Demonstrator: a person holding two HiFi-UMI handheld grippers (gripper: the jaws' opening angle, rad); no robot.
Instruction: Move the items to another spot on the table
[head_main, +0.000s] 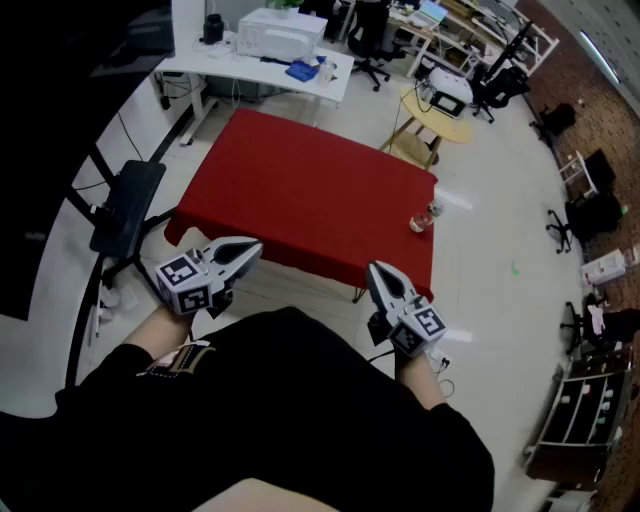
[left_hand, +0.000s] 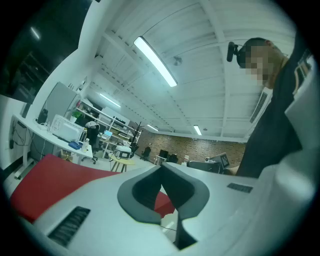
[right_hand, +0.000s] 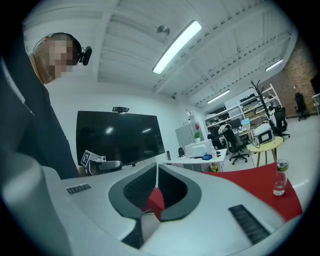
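Note:
A table with a red cloth (head_main: 300, 195) stands ahead of me. A small clear bottle (head_main: 422, 220) stands upright near its right edge; the right gripper view shows the bottle (right_hand: 280, 178) at the far right of the cloth. My left gripper (head_main: 256, 247) is shut and empty, held just short of the table's near left corner. My right gripper (head_main: 374, 269) is also shut and empty, off the near right edge. In both gripper views the jaws meet with nothing between them, the left gripper (left_hand: 161, 167) and the right gripper (right_hand: 156, 167) pointing up and outward.
A black office chair (head_main: 125, 210) stands left of the table. A white desk (head_main: 262, 62) with a printer is behind it, and a small round yellow table (head_main: 436, 112) at the back right. A large dark screen (right_hand: 117, 137) hangs on the wall.

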